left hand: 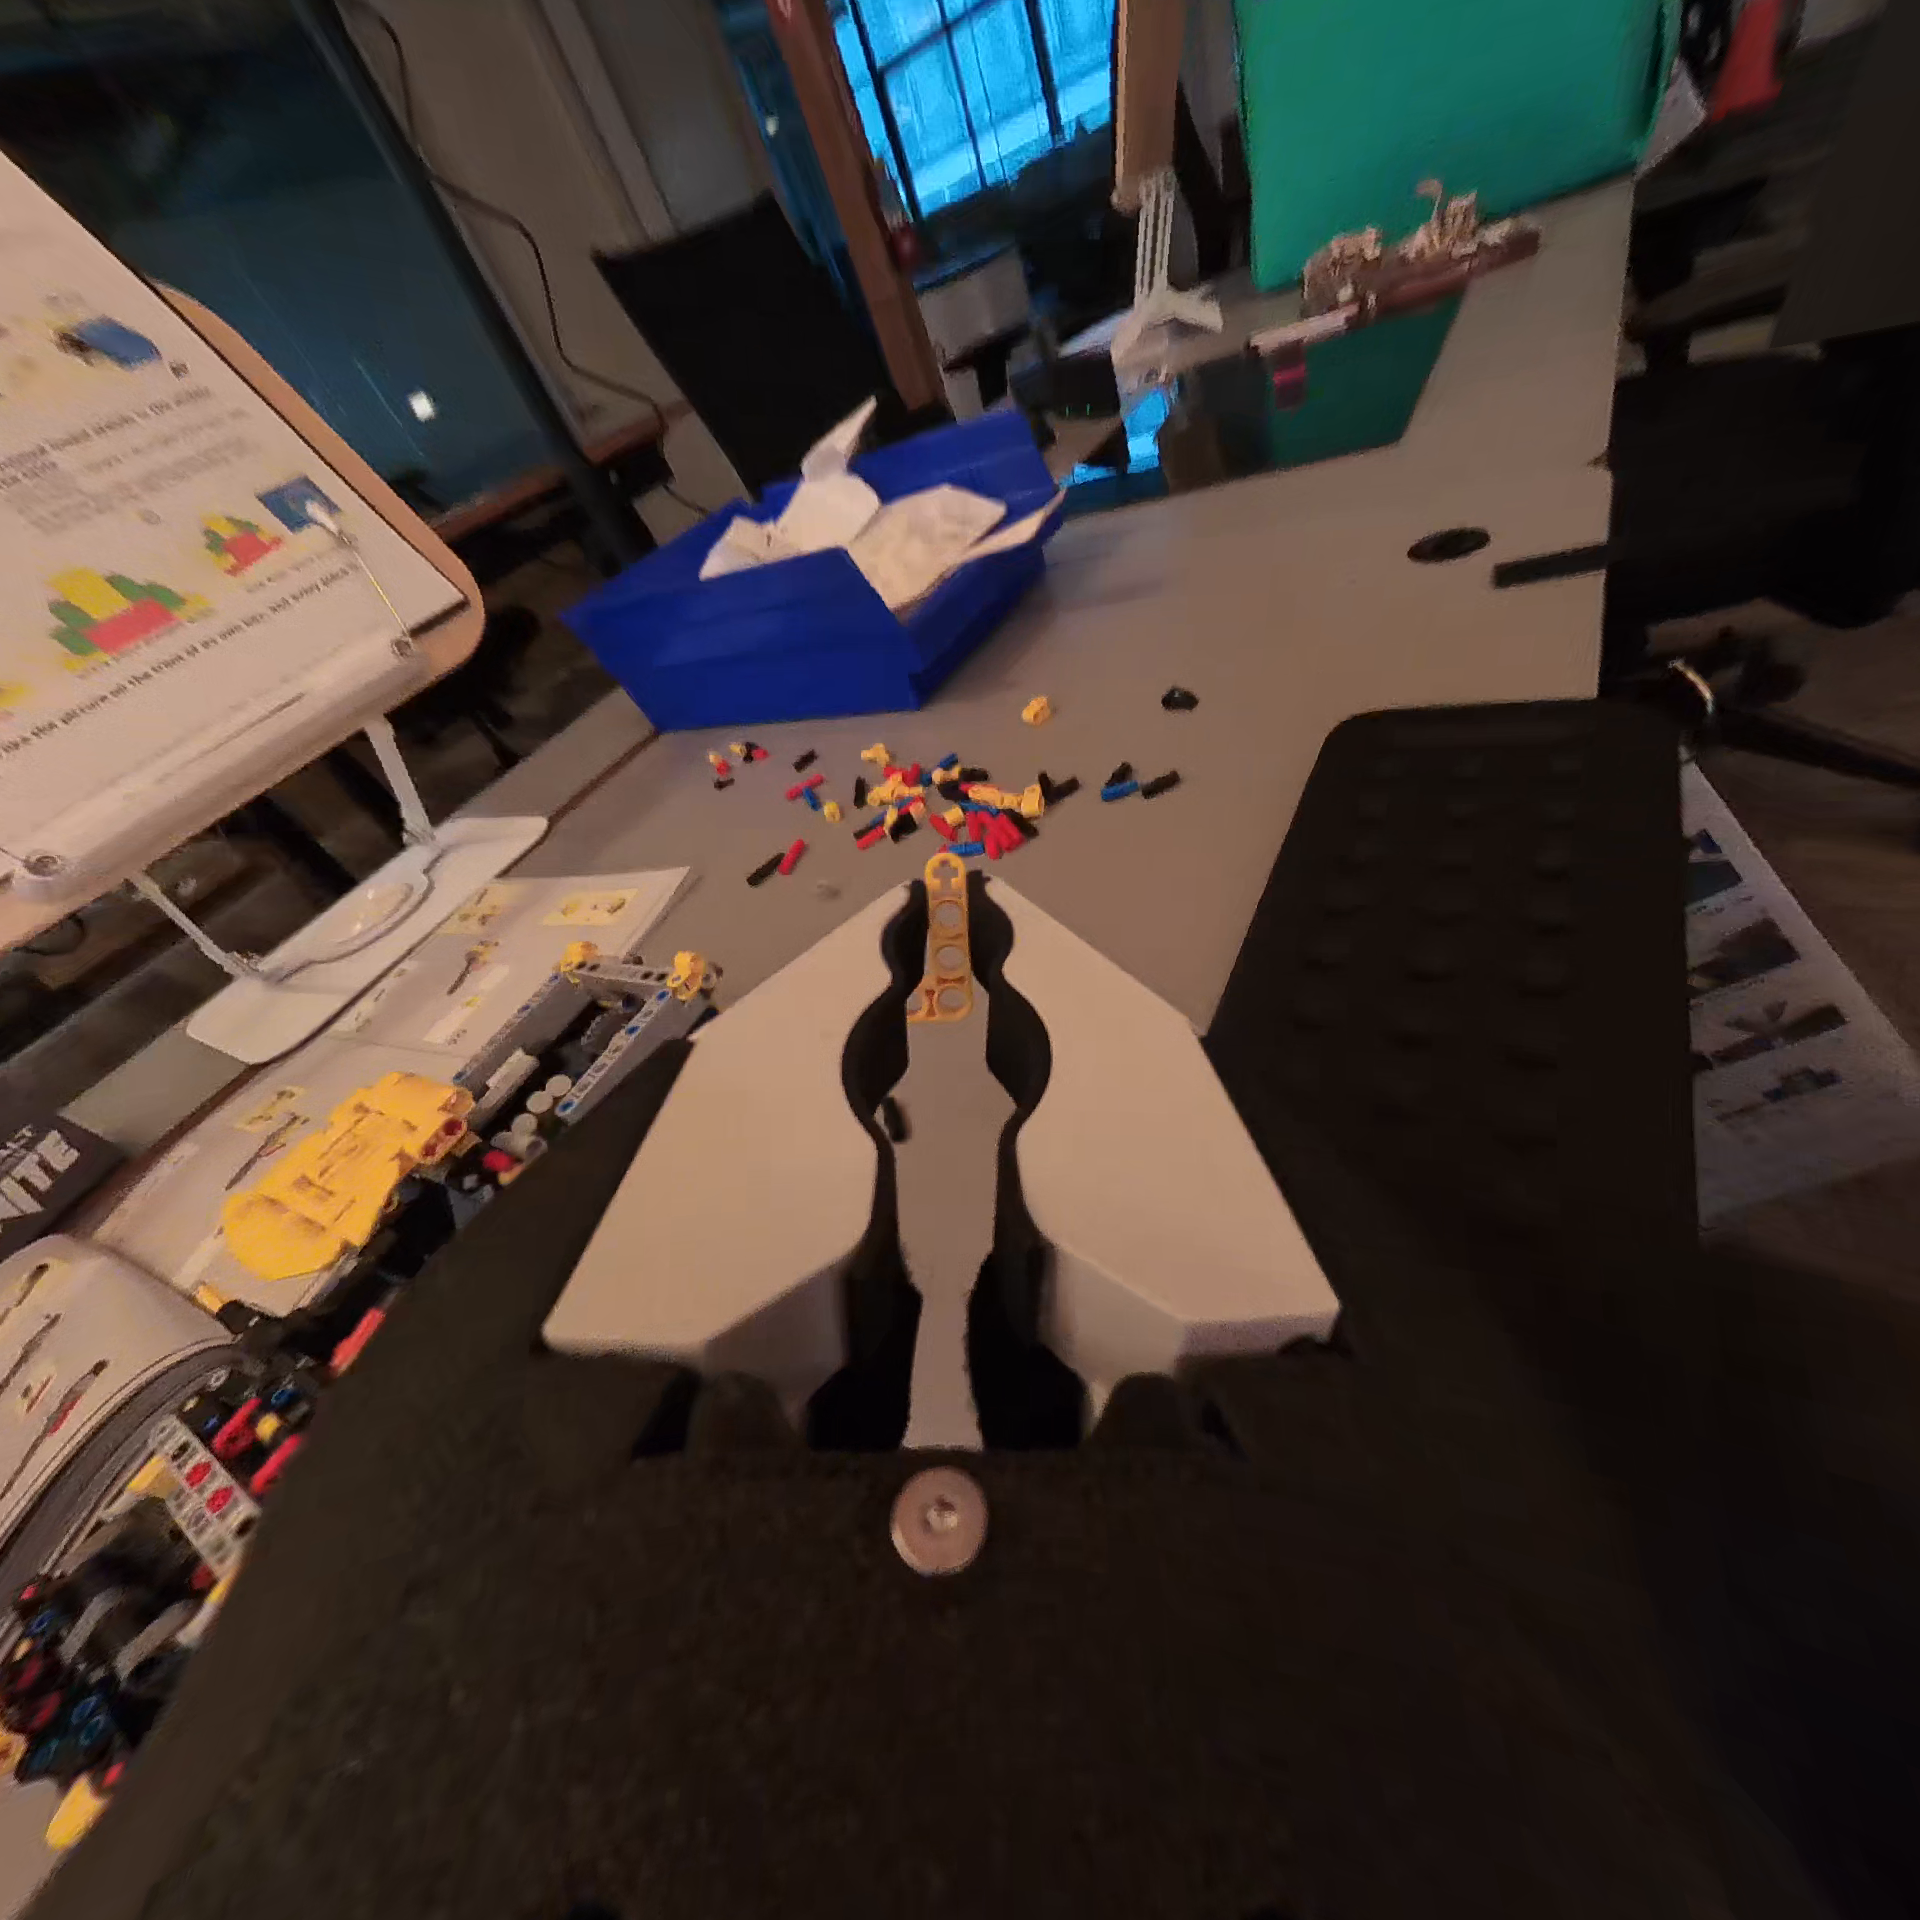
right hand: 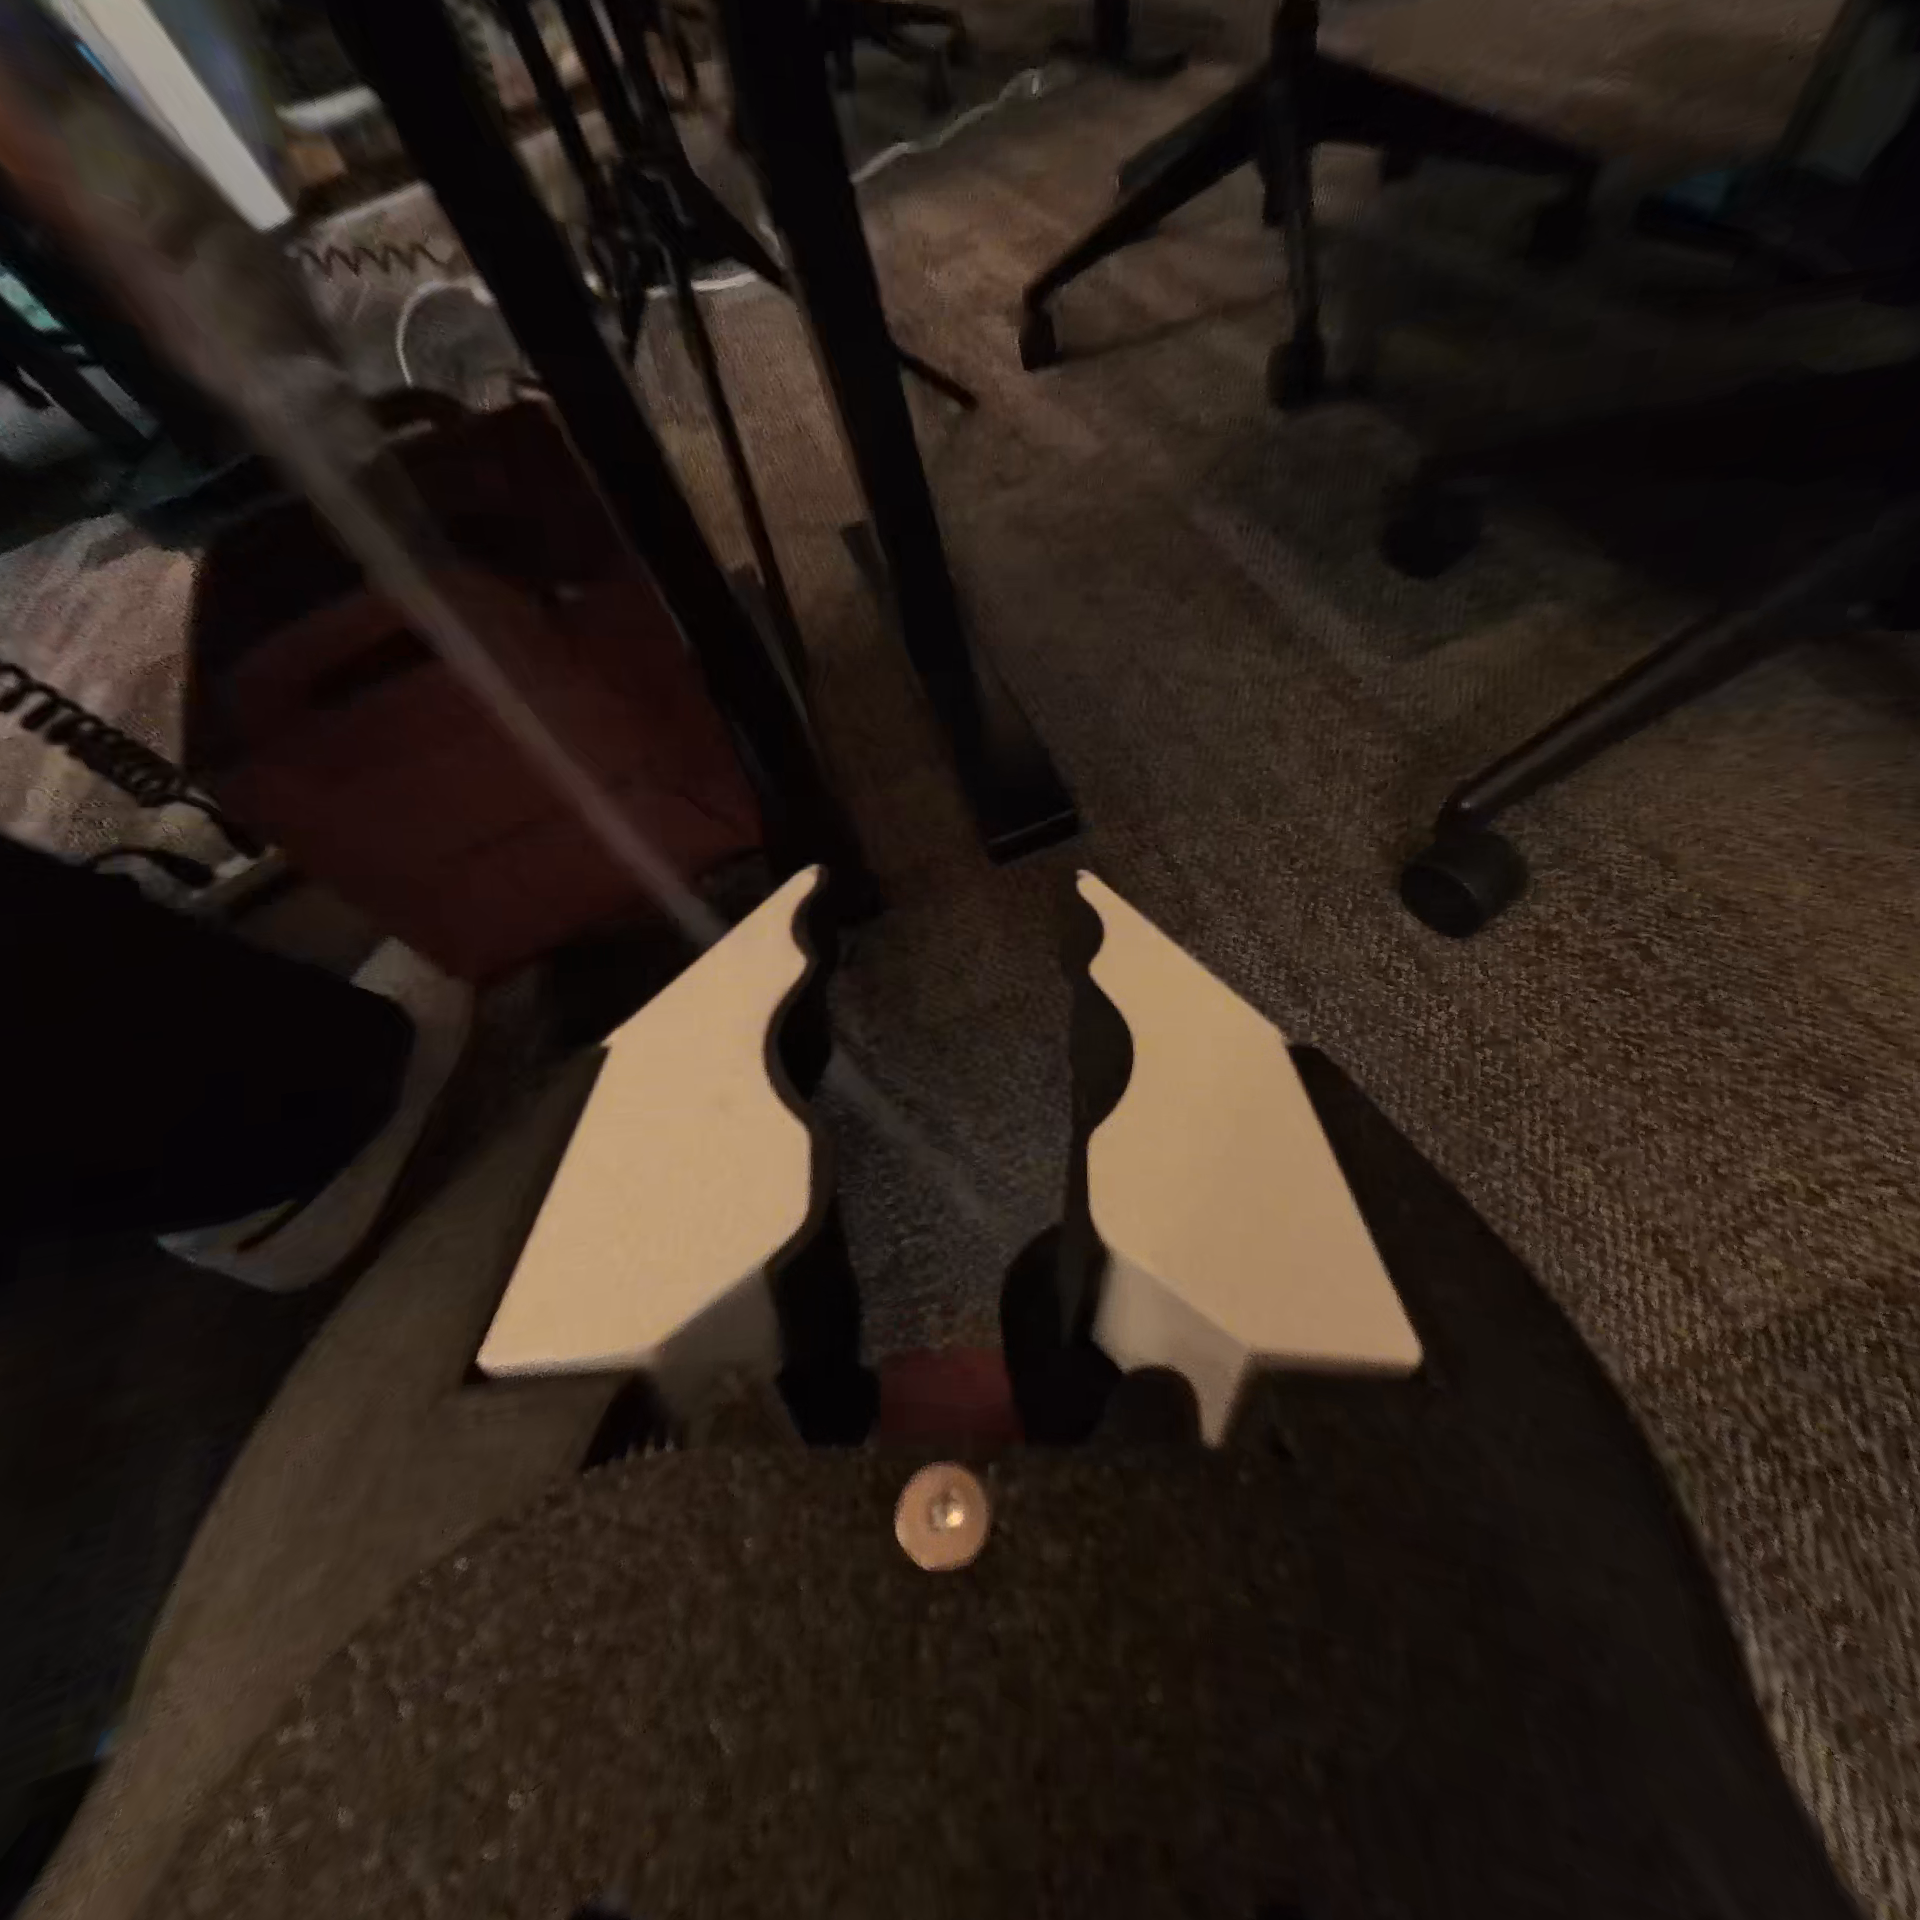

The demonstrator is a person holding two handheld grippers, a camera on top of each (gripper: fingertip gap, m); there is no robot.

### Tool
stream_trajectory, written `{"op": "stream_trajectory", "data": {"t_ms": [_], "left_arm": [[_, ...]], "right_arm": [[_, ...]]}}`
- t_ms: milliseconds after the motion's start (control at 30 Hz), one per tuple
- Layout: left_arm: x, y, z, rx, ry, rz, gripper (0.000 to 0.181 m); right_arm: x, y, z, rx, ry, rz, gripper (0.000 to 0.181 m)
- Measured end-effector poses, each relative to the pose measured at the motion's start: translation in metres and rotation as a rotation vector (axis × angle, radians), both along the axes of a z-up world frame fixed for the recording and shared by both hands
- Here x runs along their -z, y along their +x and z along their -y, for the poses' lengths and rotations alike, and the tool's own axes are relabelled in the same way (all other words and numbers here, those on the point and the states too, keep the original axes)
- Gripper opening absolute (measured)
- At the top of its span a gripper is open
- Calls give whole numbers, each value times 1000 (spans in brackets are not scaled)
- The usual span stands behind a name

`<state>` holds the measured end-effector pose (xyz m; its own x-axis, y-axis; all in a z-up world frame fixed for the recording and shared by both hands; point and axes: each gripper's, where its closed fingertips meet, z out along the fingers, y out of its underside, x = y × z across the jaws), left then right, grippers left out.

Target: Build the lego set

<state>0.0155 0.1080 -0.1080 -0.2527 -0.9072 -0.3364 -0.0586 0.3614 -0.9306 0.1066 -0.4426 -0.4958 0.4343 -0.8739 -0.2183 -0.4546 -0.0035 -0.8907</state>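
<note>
My left gripper (left hand: 943, 904) pinched a thin yellow plastic holed beam (left hand: 943, 951), my right gripper (right hand: 948, 914) hung parted and empty over carpet, and the half-built grey-and-yellow lego model (left hand: 499, 1081) awaited many loose small pins (left hand: 935, 800).

One yellow beam (left hand: 945, 948) with holes is pinched between one pair of tongs (left hand: 948, 902). Beyond it, on one grey worktop (left hand: 1299, 623), lies one scatter of small pegs (left hand: 935, 805) in red, blue, black and yellow, too many and too small to count. One blue bin (left hand: 800, 634) sits toward the far edge, holding crumpled papers. One part-built model (left hand: 343, 1164) with one yellow shell is near the left edge, beside one stand (left hand: 208, 540) bearing one printed sheet. A second pair of tongs (right hand: 948, 914), spread apart and holding nothing, hangs over one carpeted floor (right hand: 1455, 1143), where two chair wheels (right hand: 1460, 883) show.
</note>
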Motion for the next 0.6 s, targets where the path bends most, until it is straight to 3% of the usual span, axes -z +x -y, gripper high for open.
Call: {"op": "stream_trajectory", "data": {"t_ms": [100, 267, 367, 500, 600], "left_arm": [[-2, 0, 0, -23, 31, 41, 7], [0, 4, -4, -57, 48, 43, 7], [5, 9, -9, -93, 56, 18, 7], [10, 13, -11, -125, 92, -5, 7], [16, 15, -9, -120, 120, -33, 7]], "right_arm": [[67, 63, -5, -176, -57, -116, 40], [187, 135, -64, -330, -39, -244, 43], [243, 136, -110, -417, -30, -320, 46], [280, 104, -171, -480, 75, -372, 47], [310, 79, -195, -524, 74, -394, 45]]}}
